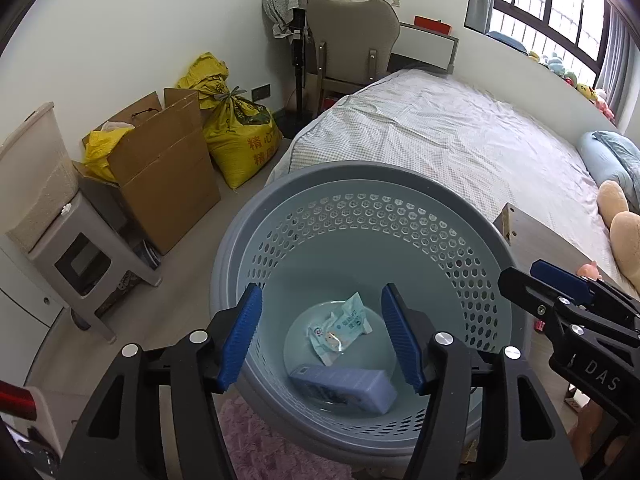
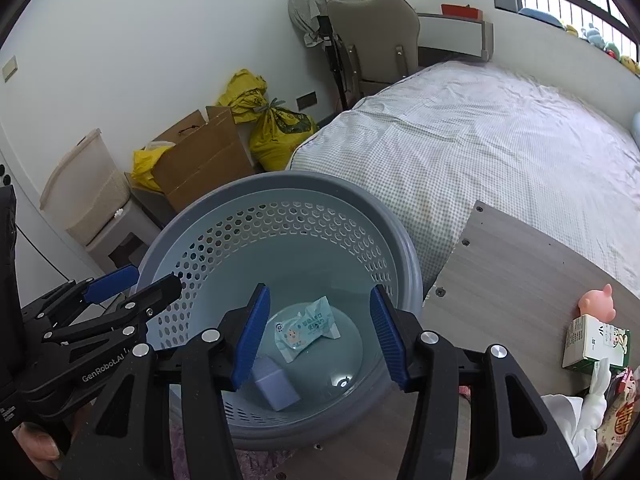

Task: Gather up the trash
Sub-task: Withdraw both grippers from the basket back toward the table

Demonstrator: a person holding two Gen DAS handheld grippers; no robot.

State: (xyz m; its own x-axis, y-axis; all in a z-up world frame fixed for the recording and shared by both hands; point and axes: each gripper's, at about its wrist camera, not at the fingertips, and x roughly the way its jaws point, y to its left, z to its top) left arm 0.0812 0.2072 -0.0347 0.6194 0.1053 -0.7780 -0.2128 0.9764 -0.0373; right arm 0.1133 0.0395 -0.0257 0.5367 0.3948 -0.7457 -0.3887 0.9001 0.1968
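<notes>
Blue-padded fingers of the right gripper (image 2: 318, 336) stood spread and held nothing, poised above the mouth of the grey basket (image 2: 404, 248). The left gripper (image 1: 322, 340) was likewise spread and empty over the same opening; in the right wrist view it appeared at the lower left of the frame.

On the basket floor lay a wipes packet (image 2: 306, 326) and a pale blue box (image 2: 276, 386), both already deposited.

Remaining trash sat at the lower right of the right wrist frame, on the wooden board (image 2: 520, 264): a green-and-white carton (image 2: 592, 344), standing near a pink pig toy (image 2: 596, 300), with what appeared to be crumpled white tissue (image 2: 576, 416) and a red wrapper (image 2: 620, 412) below it; distortion at the edge limited identification.

That cluster lay to the right of the basket, well apart from the left gripper. The right gripper was judged the nearer tool, and the next move would swing rightward, away from the basket.
</notes>
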